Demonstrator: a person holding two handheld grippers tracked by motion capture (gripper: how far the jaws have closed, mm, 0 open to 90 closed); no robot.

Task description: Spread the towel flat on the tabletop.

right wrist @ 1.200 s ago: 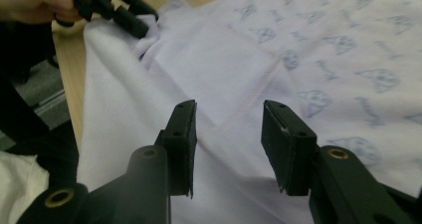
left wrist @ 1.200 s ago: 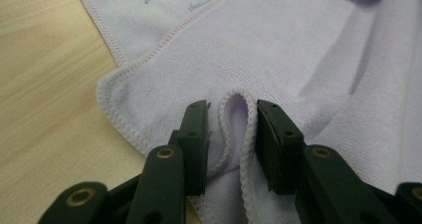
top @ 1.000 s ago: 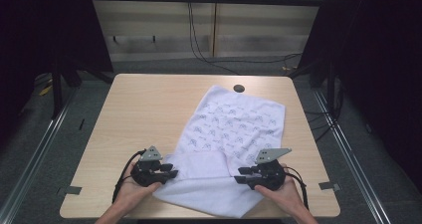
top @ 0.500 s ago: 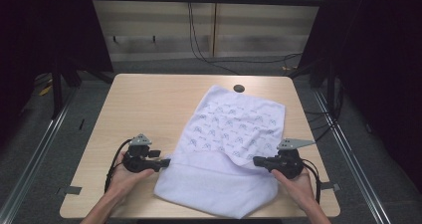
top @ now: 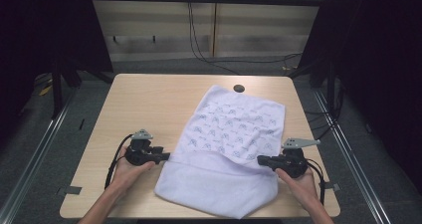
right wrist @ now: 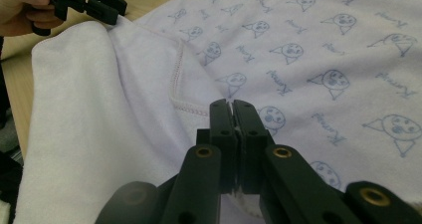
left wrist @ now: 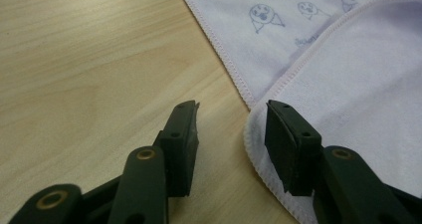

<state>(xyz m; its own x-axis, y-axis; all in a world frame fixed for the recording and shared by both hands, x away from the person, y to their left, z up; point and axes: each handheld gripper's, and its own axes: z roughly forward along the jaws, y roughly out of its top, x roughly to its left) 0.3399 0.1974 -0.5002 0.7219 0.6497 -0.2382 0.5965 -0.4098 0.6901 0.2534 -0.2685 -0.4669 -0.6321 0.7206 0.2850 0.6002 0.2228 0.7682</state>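
Soft white terry cloth, printed with small blue faces, lies across the right half of the pale wooden bench (top: pixel 149 99): the towel (top: pixel 234 134) has its near part folded up over itself, plain side showing, with the fold's hemmed edge running between the two hands. It should handle as light, limp and easily rumpled, so it will sag and drag unless taken at two points on a stitched hem or a corner, where the cloth is thickest. The right gripper (top: pixel 262 160) is clenched at the towel's right edge, and in the right gripper view its jaws press together over the cloth at the hem, so it seems to pinch the towel. The left gripper (top: pixel 165 156) sits at the fold's left end; its jaws have just been closing, yet stand apart, one over bare wood, the other on the curled hem (left wrist: pixel 251 134), gripping nothing.
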